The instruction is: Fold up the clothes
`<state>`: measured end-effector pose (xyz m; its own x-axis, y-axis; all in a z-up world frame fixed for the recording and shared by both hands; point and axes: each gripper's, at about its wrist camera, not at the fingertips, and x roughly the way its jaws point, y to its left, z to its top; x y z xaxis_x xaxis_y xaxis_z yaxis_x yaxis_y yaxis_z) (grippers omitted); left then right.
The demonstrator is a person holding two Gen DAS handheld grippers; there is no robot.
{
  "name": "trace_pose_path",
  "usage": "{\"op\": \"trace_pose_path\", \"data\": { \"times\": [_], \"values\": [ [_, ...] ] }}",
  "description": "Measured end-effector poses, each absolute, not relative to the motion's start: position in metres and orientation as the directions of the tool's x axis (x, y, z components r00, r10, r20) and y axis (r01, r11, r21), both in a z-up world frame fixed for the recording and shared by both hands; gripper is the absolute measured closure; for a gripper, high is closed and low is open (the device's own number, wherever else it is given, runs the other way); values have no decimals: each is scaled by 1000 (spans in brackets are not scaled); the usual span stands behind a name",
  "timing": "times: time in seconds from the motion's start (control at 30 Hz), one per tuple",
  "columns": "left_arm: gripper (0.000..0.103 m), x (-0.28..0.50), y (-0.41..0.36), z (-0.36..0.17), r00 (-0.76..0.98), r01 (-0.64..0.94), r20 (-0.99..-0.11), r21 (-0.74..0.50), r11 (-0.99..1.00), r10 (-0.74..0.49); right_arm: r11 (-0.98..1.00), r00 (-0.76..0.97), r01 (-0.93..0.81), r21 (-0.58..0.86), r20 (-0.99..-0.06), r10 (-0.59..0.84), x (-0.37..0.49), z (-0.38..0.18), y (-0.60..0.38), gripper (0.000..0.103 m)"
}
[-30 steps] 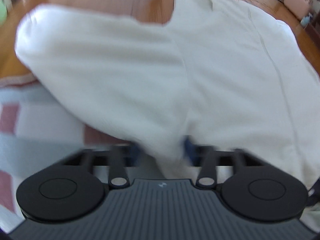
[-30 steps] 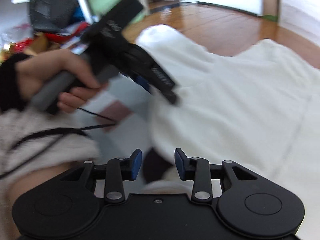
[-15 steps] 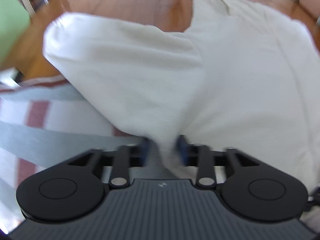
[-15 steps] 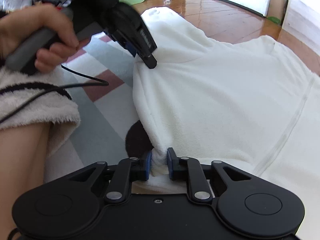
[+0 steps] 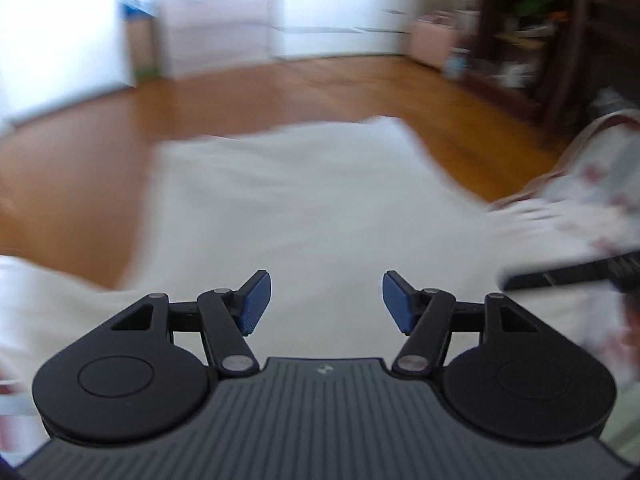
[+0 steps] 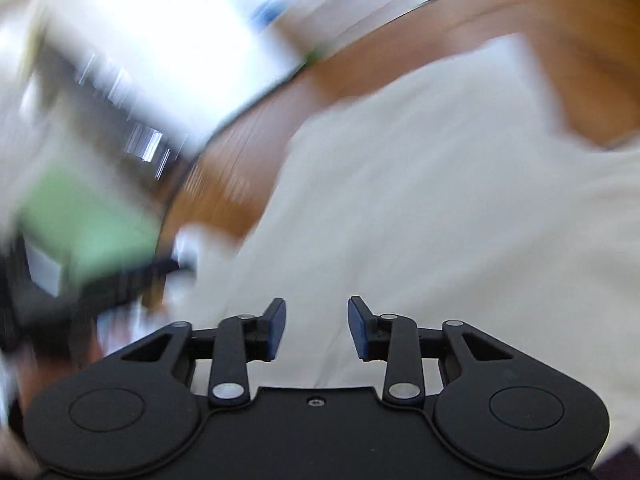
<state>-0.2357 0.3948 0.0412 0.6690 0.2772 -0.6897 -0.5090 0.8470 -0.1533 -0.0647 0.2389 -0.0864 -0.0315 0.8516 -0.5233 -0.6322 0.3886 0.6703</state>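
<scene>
Both views badly smeared; edges of everything soft.

Risks from here, as I judge them:
- White garment (image 5: 304,208) looks laid in a broad slab, but I cannot make out seams, collar or sleeve ends. Going in for the next pinch on a guess could catch two layers at once, or the wrong edge, and drag the fold askew.
- Its far corner (image 5: 394,126) appears to lift or curl a little. A fast pull from the near side could flip it over and undo the flat lay.
- Something dark (image 5: 572,272) sits close on the right edge of the left view, probably my other tool. With both hands this near each other, they could knock together over the cloth.
- Bare wooden floor (image 5: 200,100) around the cloth. It is likely slick, so the whole piece may slide rather than crease when tugged.

Left tongs (image 5: 326,304): jaws set wide and opening further, nothing between the blue pads (image 5: 254,304). Right tongs (image 6: 316,328): jaws at a narrower gap, also opening, nothing pinched; the cloth shows through the gap but lies beyond it.

Position: the garment (image 6: 440,220) lies on the floor ahead of and below both tools, filling the middle of each view and running under the fingertips. Neither pair touches it, so far as I can tell. A patterned fabric (image 5: 592,184) lies just beside its right edge.
</scene>
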Motion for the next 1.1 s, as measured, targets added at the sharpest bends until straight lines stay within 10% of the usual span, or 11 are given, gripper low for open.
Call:
{"op": "trace_pose_path", "data": {
  "times": [0.4,0.77,0.9,0.93,1.0,1.03,1.07,1.1],
  "values": [
    [29,-52,240,-21,736,116,-662,-85,990,-143,760,449,-194,621,-632,631,87,-105,22,61],
    [29,3,200,-83,661,243,-748,137,960,-61,915,414,-235,329,-817,400,112,-136,-14,47],
    [30,10,211,-82,621,216,-773,15,976,-126,928,451,-300,221,-824,342,125,-146,8,47],
    [37,8,213,-84,616,207,-777,-4,978,-133,930,457,-295,220,-822,340,130,-149,11,47],
    [84,7,215,-88,611,181,-784,-3,984,-114,933,468,-284,219,-818,335,140,-157,17,47],
    [87,5,220,-88,616,150,-780,-22,988,-111,935,473,-279,219,-816,332,144,-161,21,52],
    [87,5,228,-86,619,114,-775,-72,991,-127,933,489,-289,215,-805,337,149,-162,24,98],
    [87,4,237,-84,621,77,-770,-129,989,-149,928,515,-319,192,-787,340,153,-156,29,97]
  ]
}}
